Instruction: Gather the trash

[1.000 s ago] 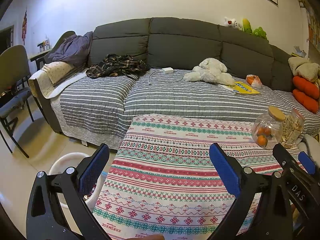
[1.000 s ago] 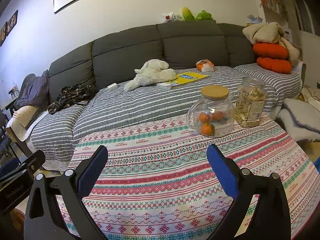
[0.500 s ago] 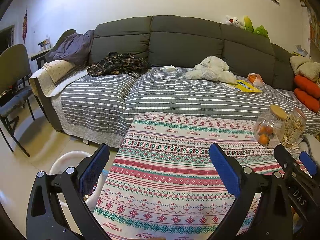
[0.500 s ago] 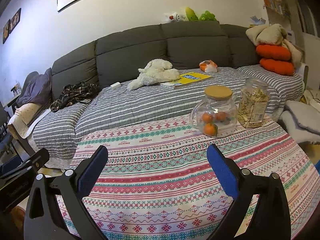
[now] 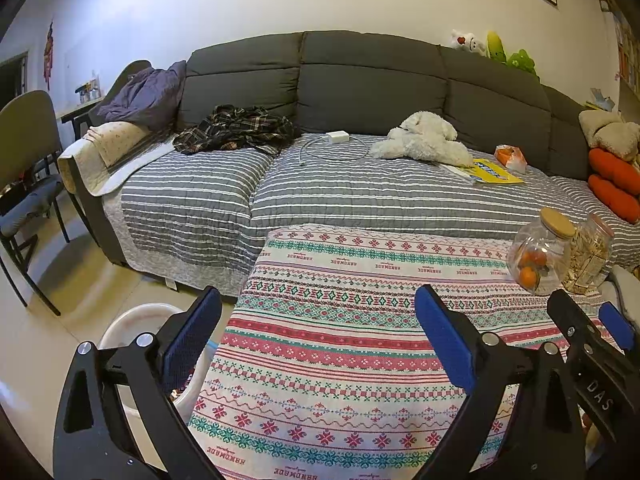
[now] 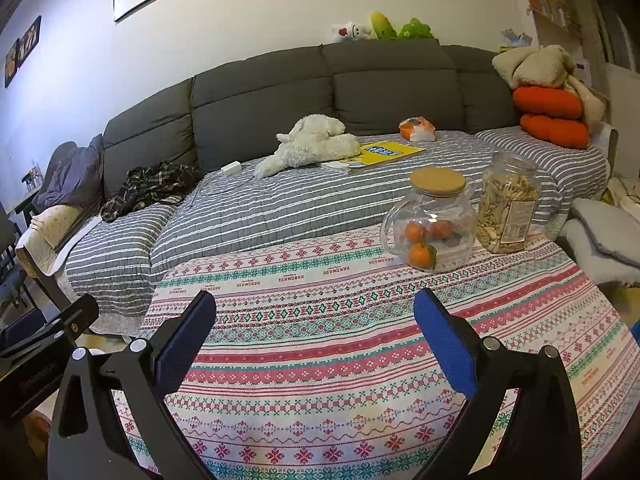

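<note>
two jars (image 6: 460,216) on the table (image 6: 320,340), sofa (image 6: 320,200) behind.

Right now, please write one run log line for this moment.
left gripper: closing, nothing between fingers | right gripper: open, empty | tablecloth: no trash seen | white bin: beside table

The left claw (image 5: 318,330), jaws closing on nothing, hangs over the patterned tablecloth (image 5: 360,344) beside a white bin (image 5: 132,322).

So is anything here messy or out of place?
On the table nothing is: the two jars stand upright and nothing is spilled. The sofa is untidy: a crumpled plaid shirt, a loose charger and cable, and an orange-and-white bag lying beside a yellow book.
</note>
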Available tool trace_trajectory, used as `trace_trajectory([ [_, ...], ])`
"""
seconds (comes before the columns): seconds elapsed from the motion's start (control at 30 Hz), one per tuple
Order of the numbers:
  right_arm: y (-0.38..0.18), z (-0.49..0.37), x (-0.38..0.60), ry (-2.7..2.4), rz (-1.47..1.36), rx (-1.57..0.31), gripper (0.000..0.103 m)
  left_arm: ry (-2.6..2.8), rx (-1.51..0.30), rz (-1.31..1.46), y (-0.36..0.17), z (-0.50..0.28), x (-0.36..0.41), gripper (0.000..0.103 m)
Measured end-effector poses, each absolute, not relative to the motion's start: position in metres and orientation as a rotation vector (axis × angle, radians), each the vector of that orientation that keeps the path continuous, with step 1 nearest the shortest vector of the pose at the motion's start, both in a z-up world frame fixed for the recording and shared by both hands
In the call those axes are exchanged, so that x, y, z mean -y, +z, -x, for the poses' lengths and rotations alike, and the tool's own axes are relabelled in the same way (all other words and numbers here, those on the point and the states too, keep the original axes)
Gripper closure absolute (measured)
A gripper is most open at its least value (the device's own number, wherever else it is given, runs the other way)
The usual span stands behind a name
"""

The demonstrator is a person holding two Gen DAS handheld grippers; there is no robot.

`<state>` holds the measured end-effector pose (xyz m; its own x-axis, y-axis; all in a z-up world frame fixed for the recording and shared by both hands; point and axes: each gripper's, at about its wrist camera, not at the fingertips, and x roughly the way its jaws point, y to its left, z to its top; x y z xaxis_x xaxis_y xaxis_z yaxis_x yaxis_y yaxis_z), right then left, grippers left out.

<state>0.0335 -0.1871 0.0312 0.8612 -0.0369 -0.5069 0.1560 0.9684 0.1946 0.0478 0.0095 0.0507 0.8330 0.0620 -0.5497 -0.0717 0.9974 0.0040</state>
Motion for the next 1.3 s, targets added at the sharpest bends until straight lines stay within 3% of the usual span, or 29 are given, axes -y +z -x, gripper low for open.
trace_trajectory([
  [0.37,0.0293,-0.0354,0.1882,-0.112,-0.235,-0.532,0.007,0.041,-0.562,0.002,0.0493,-0.0462,-0.0076,0.019],
  [0.87,0.0286,-0.0363,0.1884,-0.124,-0.229,-0.528,0.007,0.018,-0.551,0.001,0.0486,-0.0436,-0.0044,0.02],
  [1.3,0.0307,-0.0345,0.187,-0.126,-0.222,-0.512,0.007,0.011,-0.545,0.008,0.0515,-0.0418,-0.0039,0.007],
])
